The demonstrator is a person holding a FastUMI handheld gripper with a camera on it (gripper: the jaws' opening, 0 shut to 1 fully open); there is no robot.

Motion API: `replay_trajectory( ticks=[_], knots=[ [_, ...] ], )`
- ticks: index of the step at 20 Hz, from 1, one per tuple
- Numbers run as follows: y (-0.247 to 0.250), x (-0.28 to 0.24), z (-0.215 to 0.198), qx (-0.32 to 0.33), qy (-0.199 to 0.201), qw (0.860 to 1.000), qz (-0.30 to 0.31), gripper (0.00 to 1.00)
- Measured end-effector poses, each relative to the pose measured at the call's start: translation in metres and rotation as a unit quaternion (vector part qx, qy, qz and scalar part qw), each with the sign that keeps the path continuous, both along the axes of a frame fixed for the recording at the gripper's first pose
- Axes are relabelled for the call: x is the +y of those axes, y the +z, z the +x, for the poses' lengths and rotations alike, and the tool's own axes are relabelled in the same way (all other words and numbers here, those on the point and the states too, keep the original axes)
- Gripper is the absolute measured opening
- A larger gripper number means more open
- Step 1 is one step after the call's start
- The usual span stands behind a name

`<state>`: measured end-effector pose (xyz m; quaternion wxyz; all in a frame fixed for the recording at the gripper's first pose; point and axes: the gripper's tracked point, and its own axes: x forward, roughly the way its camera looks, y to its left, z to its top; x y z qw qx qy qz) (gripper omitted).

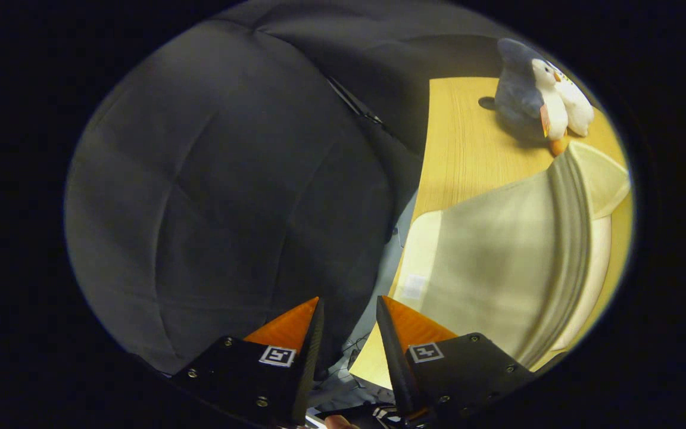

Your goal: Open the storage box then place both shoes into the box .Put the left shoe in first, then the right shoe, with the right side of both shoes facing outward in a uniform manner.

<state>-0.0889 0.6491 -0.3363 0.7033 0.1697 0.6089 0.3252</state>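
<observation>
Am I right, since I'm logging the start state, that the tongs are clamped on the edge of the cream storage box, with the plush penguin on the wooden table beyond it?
Not quite. The gripper view shows the tongs open with nothing between them. The cream storage box lies just ahead, and the plush penguin is on the wooden table beyond it.

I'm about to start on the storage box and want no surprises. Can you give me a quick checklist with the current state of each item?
1. Gripper free: ok, jaws apart with nothing between them.
2. Storage box located: ok, pale box on the wooden table, just ahead of the gripper's right finger.
3. Box opened: cannot tell; a pale flap is raised at its far end.
4. Shoes located: cannot tell.
5. Clutter near the box: not ok, a plush penguin sits just beyond the flap.
</observation>
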Motion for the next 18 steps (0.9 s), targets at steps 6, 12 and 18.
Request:
replay_trajectory(
  ticks=[6,12,18],
  knots=[
    [0.064,-0.113,0.044,-0.121,-0.004,0.993,0.010,0.54],
    [0.097,-0.245,0.089,-0.176,-0.074,0.982,-0.014,0.54],
    [0.096,-0.345,0.104,-0.196,-0.136,0.970,-0.055,0.54]
  ],
)
